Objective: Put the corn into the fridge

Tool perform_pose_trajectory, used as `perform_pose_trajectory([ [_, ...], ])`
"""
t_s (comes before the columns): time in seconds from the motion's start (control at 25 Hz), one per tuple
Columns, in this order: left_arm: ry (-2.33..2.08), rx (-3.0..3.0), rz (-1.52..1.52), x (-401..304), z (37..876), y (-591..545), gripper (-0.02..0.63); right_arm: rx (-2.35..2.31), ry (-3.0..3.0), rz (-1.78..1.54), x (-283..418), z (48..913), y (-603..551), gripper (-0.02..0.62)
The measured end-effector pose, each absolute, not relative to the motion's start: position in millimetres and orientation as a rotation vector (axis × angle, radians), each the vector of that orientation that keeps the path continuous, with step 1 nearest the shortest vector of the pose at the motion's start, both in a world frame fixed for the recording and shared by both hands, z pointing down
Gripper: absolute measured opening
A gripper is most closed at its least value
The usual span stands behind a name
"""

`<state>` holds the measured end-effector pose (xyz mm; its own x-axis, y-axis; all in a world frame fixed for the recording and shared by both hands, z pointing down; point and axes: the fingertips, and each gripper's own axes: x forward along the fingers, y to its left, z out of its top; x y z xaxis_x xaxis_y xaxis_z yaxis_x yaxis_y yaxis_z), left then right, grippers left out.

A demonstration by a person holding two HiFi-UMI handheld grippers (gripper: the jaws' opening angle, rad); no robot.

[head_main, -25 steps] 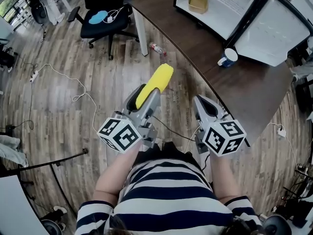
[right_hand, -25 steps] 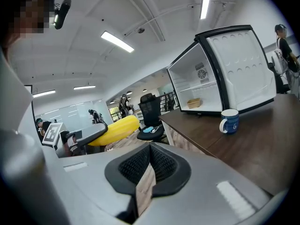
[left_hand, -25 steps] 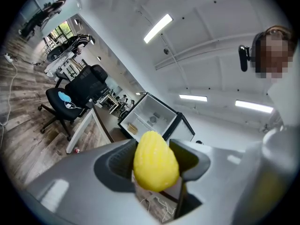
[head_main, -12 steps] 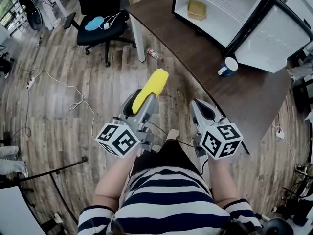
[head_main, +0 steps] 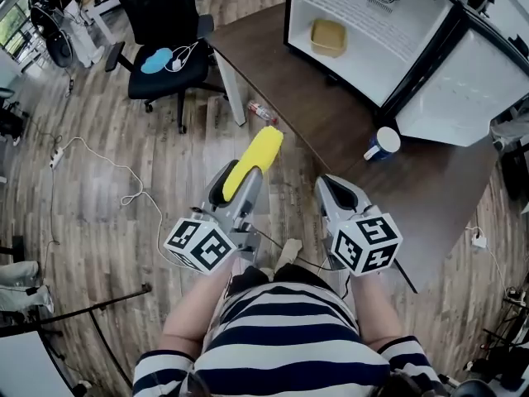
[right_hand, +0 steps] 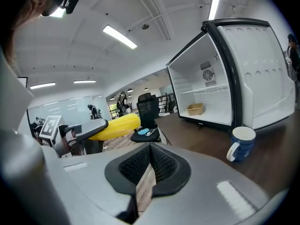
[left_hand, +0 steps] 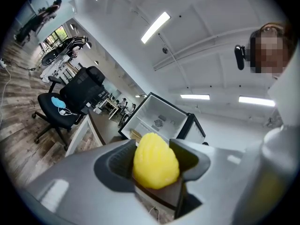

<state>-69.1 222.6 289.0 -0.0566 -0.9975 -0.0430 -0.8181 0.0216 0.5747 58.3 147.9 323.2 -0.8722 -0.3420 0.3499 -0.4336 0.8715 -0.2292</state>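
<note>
A yellow corn cob (head_main: 253, 160) sticks out forward from my left gripper (head_main: 235, 182), which is shut on it; its rounded end fills the left gripper view as corn (left_hand: 155, 161) between the two pads. The cob hangs over the wooden floor, short of the desk. My right gripper (head_main: 337, 195) is shut with nothing in it, beside the desk's near edge; right gripper (right_hand: 149, 165) shows its pads pressed together. The small white fridge (head_main: 376, 23) stands open on the dark desk (head_main: 306, 98), its door (head_main: 467, 77) swung right. A tan container (head_main: 328, 36) sits inside.
A blue-and-white mug (head_main: 382, 144) stands on the desk near the fridge door. A black office chair (head_main: 165, 44) with a blue mask is at the upper left. A bottle (head_main: 262, 111) and cables (head_main: 107, 151) lie on the floor.
Both grippers and the corn have come nearer the desk; the fridge and mug sit lower and larger in the head view. The corn stays gripped.
</note>
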Motion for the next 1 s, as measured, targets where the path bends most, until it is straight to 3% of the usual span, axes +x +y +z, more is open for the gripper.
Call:
perform_pose_trajectory([
  [0.6, -1.844, 1.9, -0.566, -54, 302, 101, 0.0, 0.545, -2.756, 0.534, 51, 334, 66, -0.008],
  [1.0, -1.812, 1.985, -0.499, -84, 306, 42, 0.0, 0.576, -2.749, 0.608, 23, 338, 32, -0.008],
])
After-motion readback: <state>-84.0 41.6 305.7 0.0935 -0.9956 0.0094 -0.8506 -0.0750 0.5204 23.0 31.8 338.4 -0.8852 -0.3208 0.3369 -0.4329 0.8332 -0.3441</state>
